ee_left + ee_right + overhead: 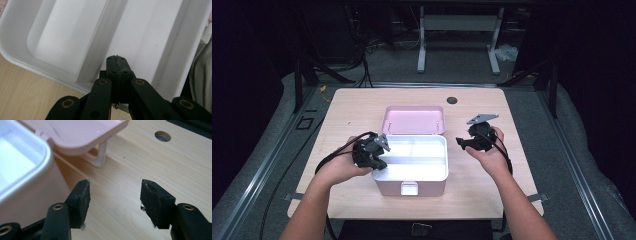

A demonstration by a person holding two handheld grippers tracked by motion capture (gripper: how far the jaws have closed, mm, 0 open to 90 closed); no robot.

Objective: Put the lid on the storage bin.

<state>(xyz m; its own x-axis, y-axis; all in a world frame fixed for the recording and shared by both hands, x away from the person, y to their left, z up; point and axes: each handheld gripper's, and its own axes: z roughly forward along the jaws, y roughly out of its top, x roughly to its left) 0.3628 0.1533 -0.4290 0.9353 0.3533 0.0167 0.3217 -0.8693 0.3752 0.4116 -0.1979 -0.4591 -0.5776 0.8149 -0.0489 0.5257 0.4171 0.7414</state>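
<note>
A pink box (409, 187) stands at the table's middle with its lid (413, 120) swung open to the back. Inside sits a white tray (412, 170) split by a divider. My left gripper (379, 150) hangs over the tray's left edge. In the left gripper view the jaws (117, 59) are pressed shut above the tray (62, 37), near its divider, with nothing seen between them. My right gripper (464, 142) is held to the right of the box, apart from it. It stands open (115, 192) over bare wood, with the box wall (32, 195) and lid (82, 132) on its left.
The light wooden table (362, 105) has a round cable hole (452, 100) at the back right, also seen as a hole (162, 136) in the right gripper view. A white handle (101, 155) hangs under the lid. Black cables (332, 157) trail off the left gripper.
</note>
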